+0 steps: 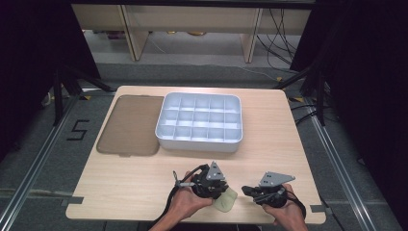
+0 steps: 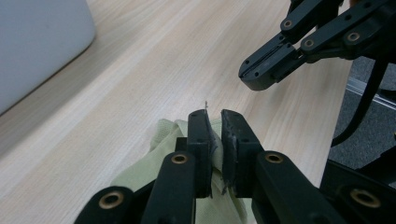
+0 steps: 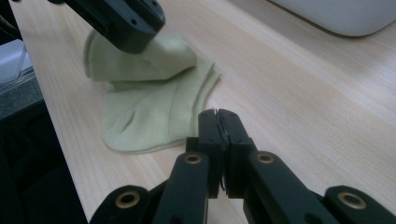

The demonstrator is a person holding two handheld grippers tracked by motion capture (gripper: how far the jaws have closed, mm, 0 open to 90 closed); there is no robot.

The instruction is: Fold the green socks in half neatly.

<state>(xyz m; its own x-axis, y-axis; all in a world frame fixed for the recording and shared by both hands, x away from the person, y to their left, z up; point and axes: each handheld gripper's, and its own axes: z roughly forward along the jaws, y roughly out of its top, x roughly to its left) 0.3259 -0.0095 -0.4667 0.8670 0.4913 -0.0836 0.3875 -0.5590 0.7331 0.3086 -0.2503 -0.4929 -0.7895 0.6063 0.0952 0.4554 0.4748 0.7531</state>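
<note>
Your left gripper (image 1: 222, 188) has its jaws pinching a fold of the pale green sock (image 3: 149, 105), which lies at the near edge of the table (image 1: 120, 183), well short of the white divided tray (image 1: 199, 121) and toward its right end; your right gripper (image 1: 251, 190) sits just to the right of the sock with its jaws pressed together on nothing. In the left gripper view the cloth (image 2: 154, 163) is caught only by a thin edge between the pads, so the likeliest trouble, as I judge it, is that the fold slips free if you lift or pull quickly, and the sock drops back in a heap or slides off the near edge, which is close. A second risk is the two grippers knocking together, since the right one's tips stand near the left one's. Seen from the right gripper view, the sock is folded over on itself: its lower layer lies flat, with its long axis running roughly away from the tray toward the table's near edge, while the upper part is lifted and bunched under the left jaws, so I cannot tell which end is toe and which is cuff
</note>
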